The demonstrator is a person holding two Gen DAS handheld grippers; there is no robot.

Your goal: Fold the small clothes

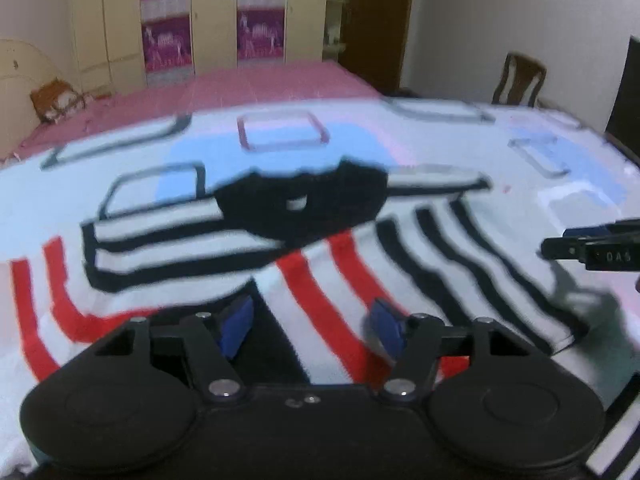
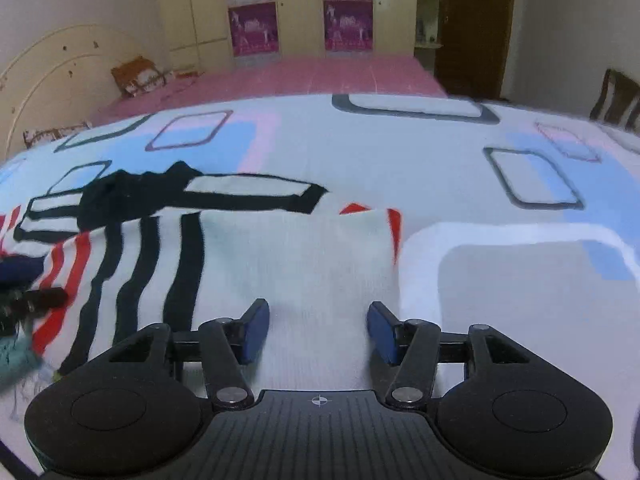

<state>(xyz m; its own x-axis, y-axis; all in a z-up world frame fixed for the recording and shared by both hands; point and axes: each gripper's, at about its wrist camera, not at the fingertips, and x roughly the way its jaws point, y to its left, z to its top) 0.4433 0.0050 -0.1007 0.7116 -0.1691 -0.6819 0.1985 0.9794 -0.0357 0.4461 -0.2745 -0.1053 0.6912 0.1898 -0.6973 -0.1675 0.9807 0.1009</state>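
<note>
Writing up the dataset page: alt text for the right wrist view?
Right gripper hangs open over the plain white part of a striped top lying on a patterned bedspread. The top's black and red stripes run left; wardrobe behind.
</note>
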